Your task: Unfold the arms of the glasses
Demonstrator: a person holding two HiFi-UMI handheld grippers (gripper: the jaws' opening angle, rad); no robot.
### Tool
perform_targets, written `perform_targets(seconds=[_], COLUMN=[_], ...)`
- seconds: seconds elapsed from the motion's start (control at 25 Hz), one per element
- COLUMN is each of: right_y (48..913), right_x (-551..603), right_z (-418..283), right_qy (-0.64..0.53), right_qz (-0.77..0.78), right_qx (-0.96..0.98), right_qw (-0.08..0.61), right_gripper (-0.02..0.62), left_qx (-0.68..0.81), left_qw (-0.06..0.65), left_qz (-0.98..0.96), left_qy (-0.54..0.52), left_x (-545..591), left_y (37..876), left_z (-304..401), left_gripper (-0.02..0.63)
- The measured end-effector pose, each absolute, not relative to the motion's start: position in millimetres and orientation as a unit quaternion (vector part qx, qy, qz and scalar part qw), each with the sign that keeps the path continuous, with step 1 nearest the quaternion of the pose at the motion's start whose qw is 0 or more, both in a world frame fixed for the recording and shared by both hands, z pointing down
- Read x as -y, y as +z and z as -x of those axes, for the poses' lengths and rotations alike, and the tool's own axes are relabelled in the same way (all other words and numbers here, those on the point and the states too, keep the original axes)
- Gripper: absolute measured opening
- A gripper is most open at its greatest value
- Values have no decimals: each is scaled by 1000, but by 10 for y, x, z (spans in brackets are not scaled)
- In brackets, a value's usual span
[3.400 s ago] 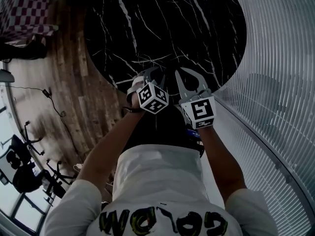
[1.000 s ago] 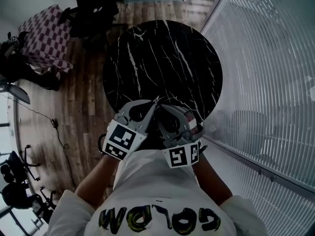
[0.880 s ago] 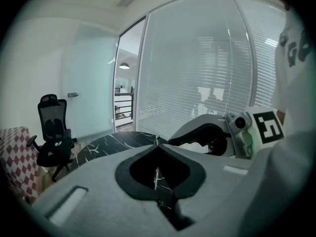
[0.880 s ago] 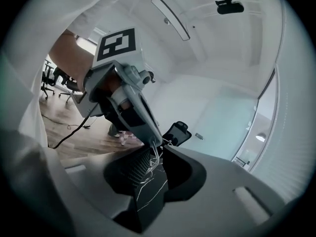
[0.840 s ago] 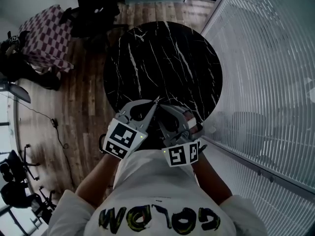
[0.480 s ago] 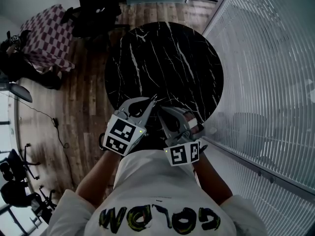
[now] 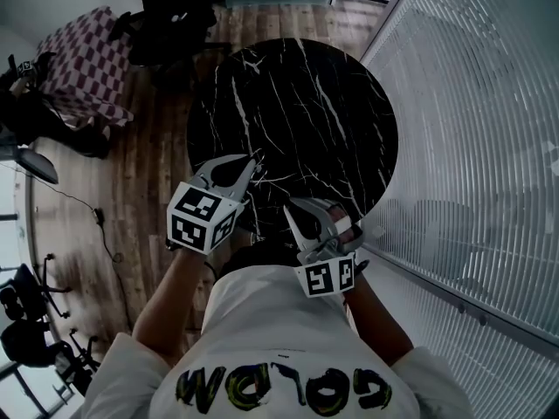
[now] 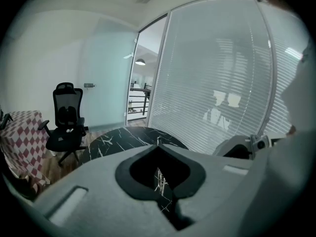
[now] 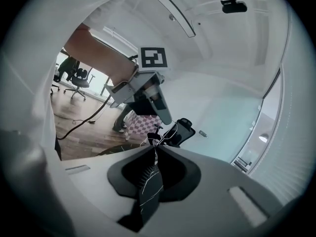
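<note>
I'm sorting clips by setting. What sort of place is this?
Probably an office or meeting room: a round black marble table stands beside a glass wall with blinds, and a black office chair sits on the wooden floor.

Right gripper (image 9: 157,143): jaws have just been closing, and the tips now pinch a thin wire, apparently the glasses (image 9: 167,134). Left gripper (image 9: 169,121) hangs just above, at the wire's far end. Dark marbled desk (image 9: 148,189) visible through the jaw gap.
</note>
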State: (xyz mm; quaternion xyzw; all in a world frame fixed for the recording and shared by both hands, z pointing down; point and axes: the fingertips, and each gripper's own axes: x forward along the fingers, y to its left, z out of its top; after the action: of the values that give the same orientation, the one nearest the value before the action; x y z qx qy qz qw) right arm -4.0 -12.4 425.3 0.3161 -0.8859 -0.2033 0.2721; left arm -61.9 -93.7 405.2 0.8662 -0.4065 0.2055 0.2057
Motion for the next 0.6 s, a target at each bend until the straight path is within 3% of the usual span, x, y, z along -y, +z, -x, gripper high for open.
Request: perform_targets(seconds=[0.6], right_y=[4448], right_x=[35], right_z=[35], right_qy=[-218], right_qz=[-293], right_qx=[885], right_qw=[288], right_gripper=[23], left_qx=[408], left_qw=[225], left_qz=[-864], left_qy=[192], left_x=[1038], left_y=[3898], left_z=[675], left_gripper=[2])
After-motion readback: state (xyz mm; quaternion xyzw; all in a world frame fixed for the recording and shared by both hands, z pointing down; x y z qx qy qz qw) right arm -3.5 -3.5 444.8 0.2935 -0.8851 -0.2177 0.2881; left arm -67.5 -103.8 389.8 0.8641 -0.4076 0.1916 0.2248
